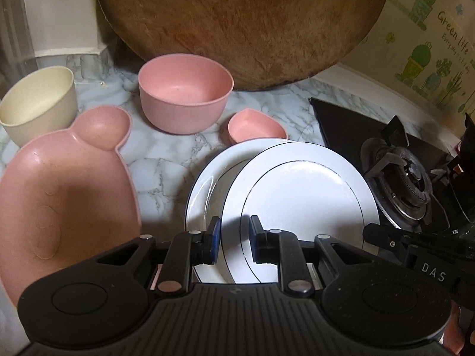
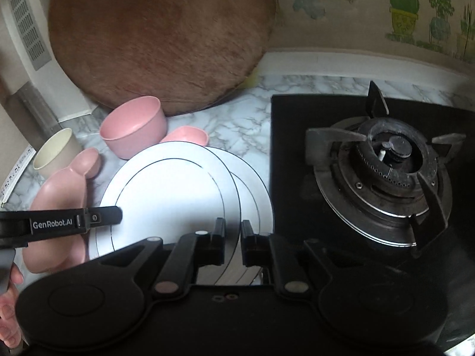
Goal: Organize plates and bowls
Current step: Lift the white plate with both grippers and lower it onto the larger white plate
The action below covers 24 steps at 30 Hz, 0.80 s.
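A white plate with a thin black ring (image 1: 299, 195) (image 2: 166, 192) hangs tilted over a second white plate (image 1: 204, 184) (image 2: 256, 198) lying on the marble counter. My left gripper (image 1: 234, 227) is shut on the upper plate's left rim, which passes between its blue-padded fingers. My right gripper (image 2: 233, 230) is shut on the opposite rim. Each gripper shows in the other's view, the right gripper (image 1: 374, 233) at that rim and the left gripper (image 2: 114, 213) at the other. A pink bowl (image 1: 184, 98), a small pink dish (image 1: 255, 127), a cream cup (image 1: 35, 103) and a pink bear-shaped dish (image 1: 59, 195) stand around them.
A large round wooden board (image 1: 237, 23) leans against the back wall behind the bowls. A black gas hob with its burner (image 2: 386, 166) lies right beside the plates. A white appliance (image 1: 59, 12) stands at the back left. A hand (image 2: 9, 305) shows at the lower left.
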{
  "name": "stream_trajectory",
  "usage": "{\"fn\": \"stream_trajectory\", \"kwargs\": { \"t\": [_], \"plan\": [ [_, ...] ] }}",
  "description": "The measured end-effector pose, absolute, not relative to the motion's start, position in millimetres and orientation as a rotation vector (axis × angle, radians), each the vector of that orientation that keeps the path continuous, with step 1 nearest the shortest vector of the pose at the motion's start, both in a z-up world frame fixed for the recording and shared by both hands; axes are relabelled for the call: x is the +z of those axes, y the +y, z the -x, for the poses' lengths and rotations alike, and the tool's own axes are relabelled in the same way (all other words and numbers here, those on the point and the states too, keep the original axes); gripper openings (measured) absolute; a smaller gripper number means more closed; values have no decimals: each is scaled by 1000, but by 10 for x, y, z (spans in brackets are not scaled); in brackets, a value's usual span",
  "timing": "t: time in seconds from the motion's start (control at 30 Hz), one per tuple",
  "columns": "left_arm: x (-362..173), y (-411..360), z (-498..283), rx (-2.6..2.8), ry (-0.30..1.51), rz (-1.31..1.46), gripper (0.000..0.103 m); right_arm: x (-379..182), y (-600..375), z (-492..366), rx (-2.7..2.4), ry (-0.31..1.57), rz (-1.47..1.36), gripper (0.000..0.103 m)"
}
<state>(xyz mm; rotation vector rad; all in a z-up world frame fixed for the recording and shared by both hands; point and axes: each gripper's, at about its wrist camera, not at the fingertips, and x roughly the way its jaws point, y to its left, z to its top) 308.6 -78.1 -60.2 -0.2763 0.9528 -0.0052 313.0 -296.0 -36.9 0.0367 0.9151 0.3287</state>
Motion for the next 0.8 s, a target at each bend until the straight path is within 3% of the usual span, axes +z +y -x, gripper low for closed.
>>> {"fn": "stream_trajectory", "kwargs": {
  "t": [0.7, 0.8],
  "plan": [
    [-722, -780, -3165, -12, 982, 250, 19, -586, -3018, -3273, 327, 978, -100, 9],
    [-702, -789, -3168, -9, 974, 231, 19, -595, -3035, -3276, 323, 971, -106, 5]
  ]
}}
